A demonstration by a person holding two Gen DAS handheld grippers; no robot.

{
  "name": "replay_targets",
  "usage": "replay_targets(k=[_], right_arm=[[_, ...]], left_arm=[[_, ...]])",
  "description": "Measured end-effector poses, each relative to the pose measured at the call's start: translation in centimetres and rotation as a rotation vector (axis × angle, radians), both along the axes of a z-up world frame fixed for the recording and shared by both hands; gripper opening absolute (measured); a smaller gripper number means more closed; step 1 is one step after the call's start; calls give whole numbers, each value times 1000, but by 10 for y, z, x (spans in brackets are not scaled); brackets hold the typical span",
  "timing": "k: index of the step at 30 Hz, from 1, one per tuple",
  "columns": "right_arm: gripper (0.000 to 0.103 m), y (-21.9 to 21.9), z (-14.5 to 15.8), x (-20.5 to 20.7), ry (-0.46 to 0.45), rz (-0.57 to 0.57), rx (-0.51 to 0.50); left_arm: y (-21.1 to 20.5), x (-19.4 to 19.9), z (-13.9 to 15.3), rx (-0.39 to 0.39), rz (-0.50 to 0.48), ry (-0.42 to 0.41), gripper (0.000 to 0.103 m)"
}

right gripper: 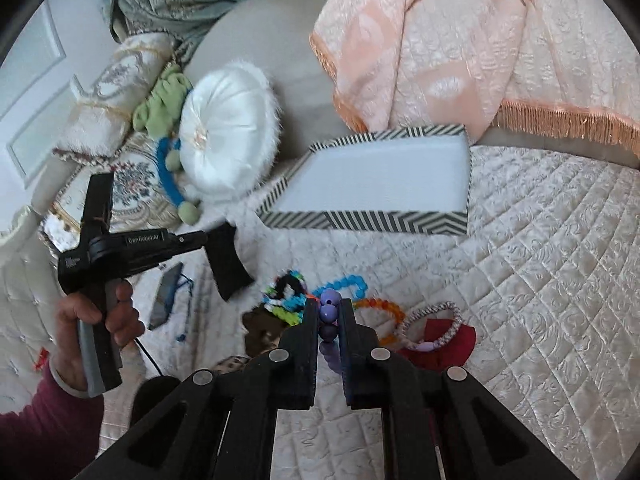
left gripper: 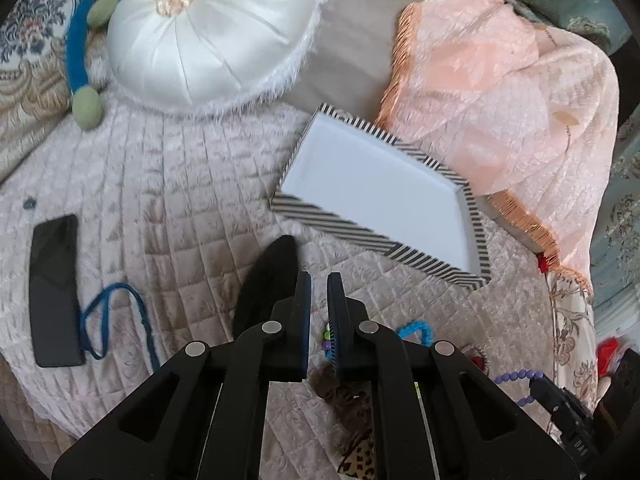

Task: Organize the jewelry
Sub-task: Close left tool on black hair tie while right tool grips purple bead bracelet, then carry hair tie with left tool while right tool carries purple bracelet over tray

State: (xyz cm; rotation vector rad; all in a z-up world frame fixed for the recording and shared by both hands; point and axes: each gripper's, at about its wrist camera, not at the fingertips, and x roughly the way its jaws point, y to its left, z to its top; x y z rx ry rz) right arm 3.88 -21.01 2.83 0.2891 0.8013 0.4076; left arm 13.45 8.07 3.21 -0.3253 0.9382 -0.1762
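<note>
My right gripper [right gripper: 329, 304] is shut on a purple bead bracelet [right gripper: 329, 312] and holds it above a heap of jewelry on the quilted bed: a blue bead bracelet [right gripper: 352, 282], an orange bead bracelet [right gripper: 384, 307], a white twisted bangle [right gripper: 436, 322] and a multicoloured piece [right gripper: 282, 300]. The striped tray [right gripper: 360, 220] with a white inside lies beyond. My left gripper [left gripper: 319, 280] is nearly shut and empty, near the tray [left gripper: 340, 232]; the purple beads [left gripper: 516, 376] and blue beads [left gripper: 418, 328] show at its lower right. The left gripper also shows in the right wrist view [right gripper: 230, 260].
A black phone [left gripper: 54, 288] with a blue cord [left gripper: 112, 320] lies at the left. A white round cushion [left gripper: 212, 32], a peach fringed throw [left gripper: 500, 92] and a blue-green plush [left gripper: 80, 52] sit behind the tray. A red cloth [right gripper: 452, 344] and leopard-print fabric [left gripper: 356, 452] lie near the jewelry.
</note>
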Motion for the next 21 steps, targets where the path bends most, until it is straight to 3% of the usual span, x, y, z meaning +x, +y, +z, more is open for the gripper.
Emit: replay_targets(k=[9, 14, 15, 16, 17, 18, 21], right_arm=[[9, -2, 20, -1, -27, 13, 23], [9, 1, 24, -1, -36, 16, 11], [9, 2, 23, -1, -35, 17, 10], [9, 3, 22, -1, -34, 19, 9], [9, 3, 20, 0, -30, 21, 8], [9, 4, 18, 0, -26, 24, 7], [9, 6, 13, 2, -11, 32, 2]], left_arm=[[-2, -8, 21, 14, -19, -47, 7], [12, -2, 11, 9, 20, 3, 9], [17, 1, 2, 18, 40, 25, 12], [20, 2, -4, 43, 60, 40, 30], [23, 5, -13, 69, 84, 58, 57], [26, 6, -20, 75, 100, 69, 63], [38, 15, -45, 92, 171, 128, 65]])
